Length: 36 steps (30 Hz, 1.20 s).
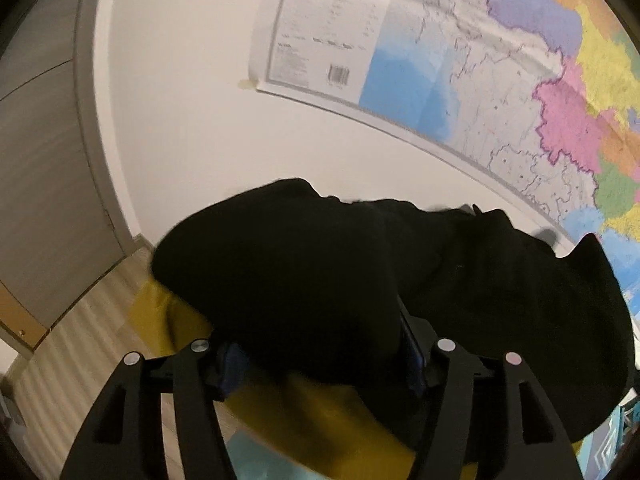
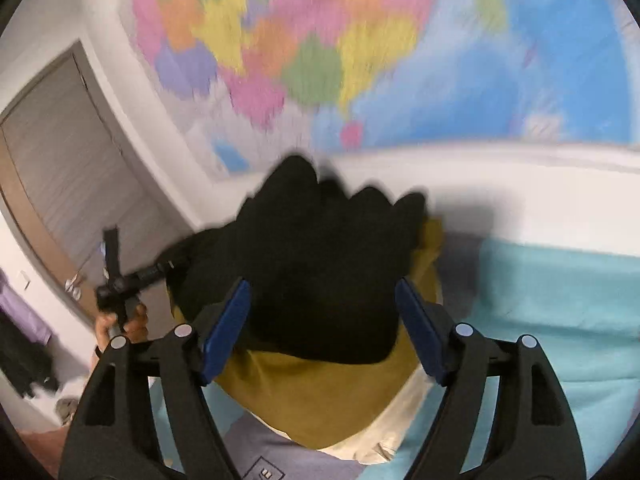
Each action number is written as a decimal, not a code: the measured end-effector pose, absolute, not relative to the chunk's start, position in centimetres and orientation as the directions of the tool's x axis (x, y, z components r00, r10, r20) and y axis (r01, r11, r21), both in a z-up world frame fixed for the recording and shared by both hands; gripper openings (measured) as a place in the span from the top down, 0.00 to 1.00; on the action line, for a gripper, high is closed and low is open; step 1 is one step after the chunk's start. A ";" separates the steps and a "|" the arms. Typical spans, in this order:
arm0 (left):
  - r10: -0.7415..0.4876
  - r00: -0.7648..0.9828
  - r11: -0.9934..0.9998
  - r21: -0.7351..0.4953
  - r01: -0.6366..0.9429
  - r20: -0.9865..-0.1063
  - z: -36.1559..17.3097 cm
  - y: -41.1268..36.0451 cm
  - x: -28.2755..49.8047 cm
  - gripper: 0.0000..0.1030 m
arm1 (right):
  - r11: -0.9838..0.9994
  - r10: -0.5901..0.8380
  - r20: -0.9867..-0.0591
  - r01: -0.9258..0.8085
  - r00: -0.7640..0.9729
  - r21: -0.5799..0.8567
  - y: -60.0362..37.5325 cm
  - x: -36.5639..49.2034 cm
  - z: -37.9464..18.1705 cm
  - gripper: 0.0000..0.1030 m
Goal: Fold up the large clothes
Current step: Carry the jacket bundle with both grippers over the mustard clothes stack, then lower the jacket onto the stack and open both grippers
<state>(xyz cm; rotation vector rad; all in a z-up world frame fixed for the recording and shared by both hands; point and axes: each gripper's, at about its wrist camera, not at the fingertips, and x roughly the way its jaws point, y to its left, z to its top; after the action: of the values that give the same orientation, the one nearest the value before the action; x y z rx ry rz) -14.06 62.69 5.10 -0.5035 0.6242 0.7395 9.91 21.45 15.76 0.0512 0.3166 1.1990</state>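
Black garment (image 1: 320, 280) fills the left wrist view, bunched over mustard cloth (image 1: 320, 412) between the spread fingers of the left gripper (image 1: 320, 360), though whether they pinch it I cannot tell. Over to the right wrist view: right gripper (image 2: 322, 328) hangs released, blue pads (image 2: 226, 328) flanking the heap above the teal bed (image 2: 560, 312). It looks soft and floppy, so take an edge or corner.
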 end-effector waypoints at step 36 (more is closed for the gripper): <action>0.514 0.640 0.793 0.032 -0.609 -0.571 5.4 52.1 -9.6 0.20 | 0.337 0.904 -0.326 -0.929 0.275 0.153 31.0 9.8 17.2 0.66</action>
<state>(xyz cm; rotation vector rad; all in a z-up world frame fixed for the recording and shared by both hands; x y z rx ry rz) -9.59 52.14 5.36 -0.1697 0.5965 0.6436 9.81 31.00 17.24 -0.0729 0.3869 1.2338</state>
